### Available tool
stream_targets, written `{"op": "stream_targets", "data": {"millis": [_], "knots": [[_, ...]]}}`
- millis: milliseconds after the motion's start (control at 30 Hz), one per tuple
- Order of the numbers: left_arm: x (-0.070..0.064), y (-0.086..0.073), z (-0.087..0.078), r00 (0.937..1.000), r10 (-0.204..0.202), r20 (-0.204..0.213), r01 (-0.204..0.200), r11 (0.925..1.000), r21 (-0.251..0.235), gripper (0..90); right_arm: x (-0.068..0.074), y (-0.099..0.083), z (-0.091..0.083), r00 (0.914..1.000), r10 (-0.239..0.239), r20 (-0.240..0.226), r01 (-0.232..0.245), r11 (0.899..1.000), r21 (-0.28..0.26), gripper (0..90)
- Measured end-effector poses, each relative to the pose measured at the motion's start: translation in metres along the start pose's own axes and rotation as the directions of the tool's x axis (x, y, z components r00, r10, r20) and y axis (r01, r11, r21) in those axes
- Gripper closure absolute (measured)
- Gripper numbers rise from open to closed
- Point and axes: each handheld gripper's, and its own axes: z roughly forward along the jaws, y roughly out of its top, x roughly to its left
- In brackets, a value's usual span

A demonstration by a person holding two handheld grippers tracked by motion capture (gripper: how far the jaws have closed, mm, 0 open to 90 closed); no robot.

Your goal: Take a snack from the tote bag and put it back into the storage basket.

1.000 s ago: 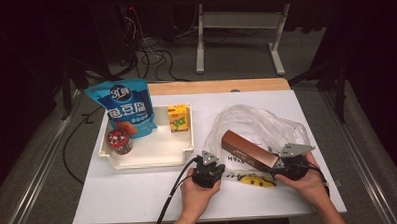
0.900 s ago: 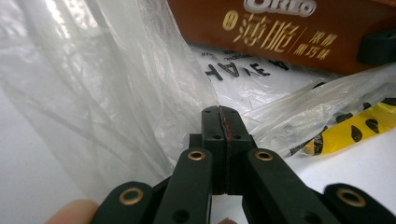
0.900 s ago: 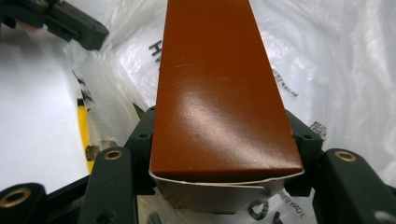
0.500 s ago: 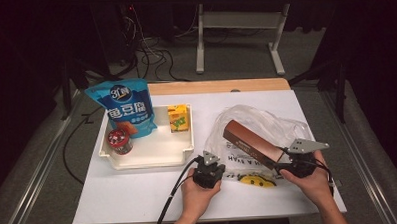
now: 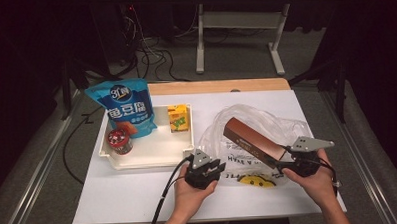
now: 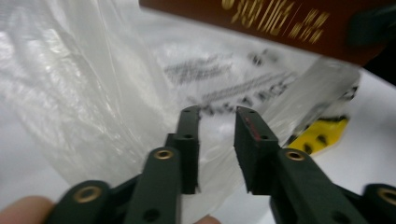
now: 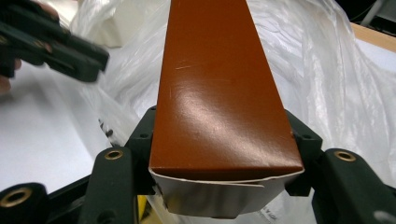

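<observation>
A long brown carton (image 5: 251, 141) slants up and left above a clear plastic bag (image 5: 267, 120) on the white table. My right gripper (image 5: 283, 164) is shut on the carton's near end; in the right gripper view the carton (image 7: 215, 88) sits between both jaws. My left gripper (image 5: 213, 166) is open at the bag's left edge, nothing between its fingers. In the left gripper view the jaws (image 6: 217, 135) stand apart over the bag's film (image 6: 93, 84), with the carton (image 6: 280, 23) above. A yellow smiley print (image 5: 256, 180) shows on the bag.
A white tray (image 5: 153, 153) at the left holds a blue snack pouch (image 5: 124, 107), a round tin (image 5: 118, 140) and a small yellow drink box (image 5: 178, 117). A wooden strip (image 5: 220, 86) edges the table's far side. A black cable (image 5: 164, 198) trails from the left gripper.
The right gripper has drawn the carton's near end to the right and slightly back, pulling more of it out from over the bag. The left gripper has stayed at the bag's left edge.
</observation>
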Motion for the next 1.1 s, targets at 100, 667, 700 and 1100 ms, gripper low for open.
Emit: {"op": "stream_targets", "data": {"millis": [100,667,700,1100], "knots": [[0.005,0.008,-0.014,0.9998,0.016,0.007,-0.016,0.9992,-0.037,55.9,-0.001,0.000,-0.004,1.0000,0.004,-0.002,-0.004,1.000,0.000,44.9],[0.038,0.018,-0.061,0.9981,0.030,0.054,-0.028,0.9987,-0.041,16.4,-0.002,0.000,-0.010,0.9990,0.032,-0.032,-0.033,0.999,-0.028,44.6],[0.039,0.017,-0.062,0.9981,0.029,0.054,-0.027,0.9988,-0.040,15.3,-0.002,0.000,-0.011,0.9986,0.033,-0.040,-0.034,0.999,-0.030,44.6],[0.051,0.014,-0.064,0.9911,0.040,0.127,-0.034,0.9983,-0.046,1.0,0.010,0.005,-0.009,0.9953,-0.031,-0.091,0.029,0.999,-0.021,44.7]]}}
